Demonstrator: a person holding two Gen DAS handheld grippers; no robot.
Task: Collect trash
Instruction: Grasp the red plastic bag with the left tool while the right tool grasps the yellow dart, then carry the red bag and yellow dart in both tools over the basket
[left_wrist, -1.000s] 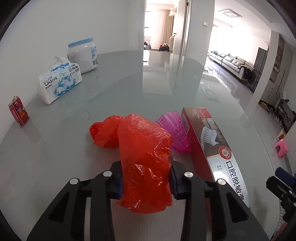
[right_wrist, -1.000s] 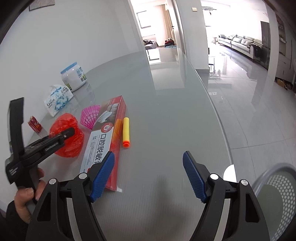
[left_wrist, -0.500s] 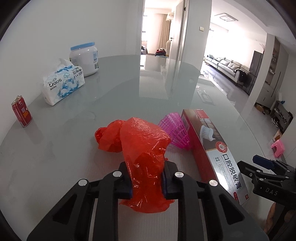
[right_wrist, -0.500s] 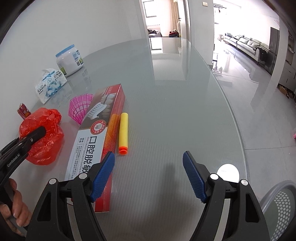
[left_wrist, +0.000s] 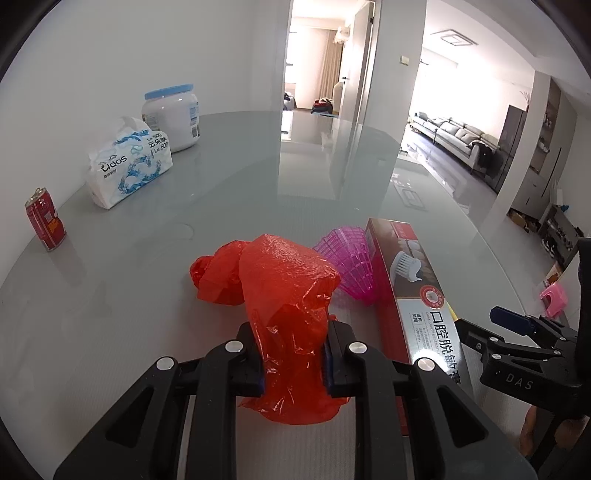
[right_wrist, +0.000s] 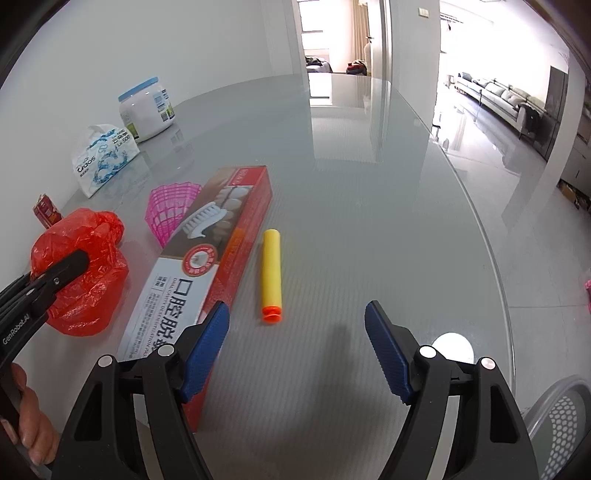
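**Red bag pinched, dart and box not yet taken**

While the small red drink can (left_wrist: 45, 218) stands far left of the long red toothpaste box (right_wrist: 207, 273), with the white-and-blue tissue pack (left_wrist: 129, 166) and the white blue-lidded jar (left_wrist: 173, 117) behind it, none of them looks like trash. Nearer the box, the crumpled red plastic bag (left_wrist: 284, 295) lies on the grey glass table (right_wrist: 369, 184), and the left gripper (left_wrist: 293, 360) is clamped on its near end, jaws squeezed almost together through the film. A pink ribbed plastic cup (left_wrist: 351, 262) lies on its side touching the box's left edge. Just right of the box lies a yellow foam dart with an orange tip (right_wrist: 272, 275). The right gripper (right_wrist: 295, 345) hovers beyond it, jaws apart and empty.

Thin, slick film may slide out of the pinch on lifting. The trailing knot could also drag the cup along. If the right gripper closes off-centre, the dart may roll away.
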